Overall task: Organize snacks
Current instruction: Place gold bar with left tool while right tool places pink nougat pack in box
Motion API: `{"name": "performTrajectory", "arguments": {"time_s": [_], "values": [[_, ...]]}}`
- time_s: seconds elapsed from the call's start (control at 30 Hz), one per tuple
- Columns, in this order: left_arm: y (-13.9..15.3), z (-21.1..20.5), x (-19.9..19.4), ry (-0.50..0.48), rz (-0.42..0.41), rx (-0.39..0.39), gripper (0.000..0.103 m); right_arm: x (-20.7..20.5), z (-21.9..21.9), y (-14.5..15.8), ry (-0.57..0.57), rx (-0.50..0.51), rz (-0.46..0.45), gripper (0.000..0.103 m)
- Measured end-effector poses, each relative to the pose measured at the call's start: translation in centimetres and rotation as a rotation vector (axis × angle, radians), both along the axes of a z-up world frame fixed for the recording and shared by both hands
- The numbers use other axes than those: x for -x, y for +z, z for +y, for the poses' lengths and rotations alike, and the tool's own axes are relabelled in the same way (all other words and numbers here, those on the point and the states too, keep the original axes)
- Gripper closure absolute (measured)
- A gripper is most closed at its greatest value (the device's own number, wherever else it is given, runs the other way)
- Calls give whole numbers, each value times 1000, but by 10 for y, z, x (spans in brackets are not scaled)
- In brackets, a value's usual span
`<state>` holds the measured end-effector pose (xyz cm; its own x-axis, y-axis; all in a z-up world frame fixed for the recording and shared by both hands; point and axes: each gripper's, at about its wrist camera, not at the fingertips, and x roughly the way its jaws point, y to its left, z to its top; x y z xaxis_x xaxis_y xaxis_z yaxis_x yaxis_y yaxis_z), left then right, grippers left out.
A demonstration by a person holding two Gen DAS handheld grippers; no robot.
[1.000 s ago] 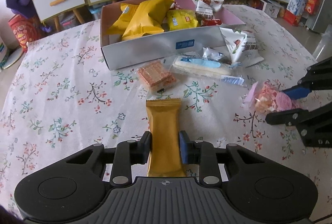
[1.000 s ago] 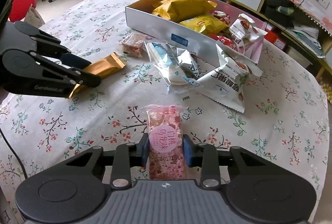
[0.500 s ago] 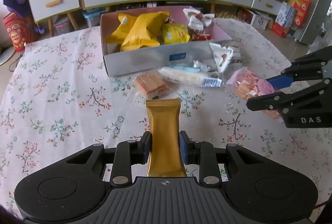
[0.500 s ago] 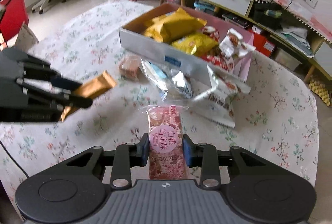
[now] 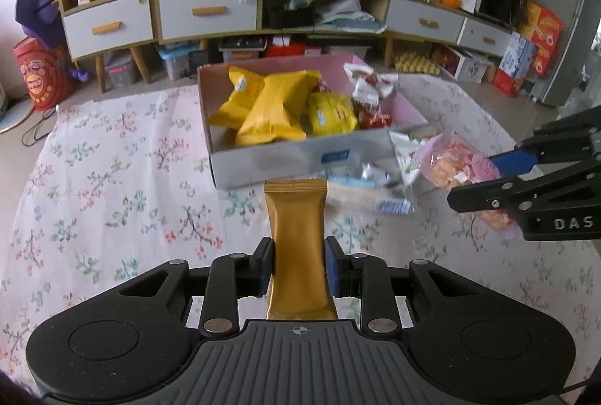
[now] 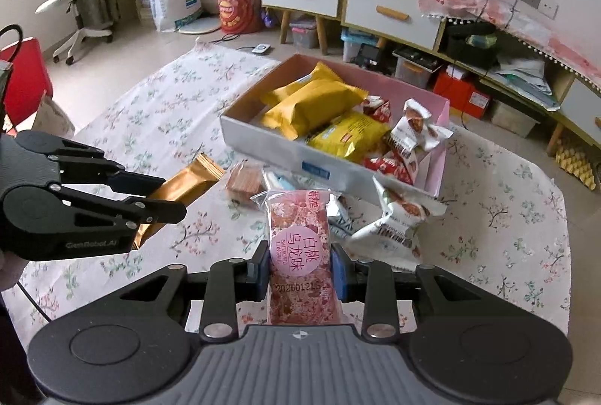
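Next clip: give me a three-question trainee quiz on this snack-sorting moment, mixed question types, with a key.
1. True or false: the left gripper is shut on the gold snack bar.
2. The pink snack pack in the right gripper is: A) inside the box, B) lying on the tablecloth, C) lifted above the table.
3. Fill in: the large yellow bags lie inside the ___.

Key: 1 true; 2 C; 3 box.

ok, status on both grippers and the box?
Left gripper shut on gold bar. Right gripper shut on pink packet. Both short of box. Loose snacks lie before it.
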<state>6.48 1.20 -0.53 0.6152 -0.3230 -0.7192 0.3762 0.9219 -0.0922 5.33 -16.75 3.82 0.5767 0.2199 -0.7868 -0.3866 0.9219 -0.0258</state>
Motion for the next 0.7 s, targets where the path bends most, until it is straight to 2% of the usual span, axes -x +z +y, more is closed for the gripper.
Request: {"name": "performTrajectory", "arguments": {"time_s": [0.17,0.47,0.57,0.7], "values": [[10,3,-20,2,0,38,77,-16,-8,7,-55,-23,-7,89],[29,0,-81,-4,-62,7,77,-74,-17,11,-158,-68,-29,89],[24,-4,-102,-5,-74,12,77,-97,-17,5,-186,-89,-23,89],[6,-5,-124,18,-48,22,77,-117,-17,-7,-215,-105,-14,89]]}}
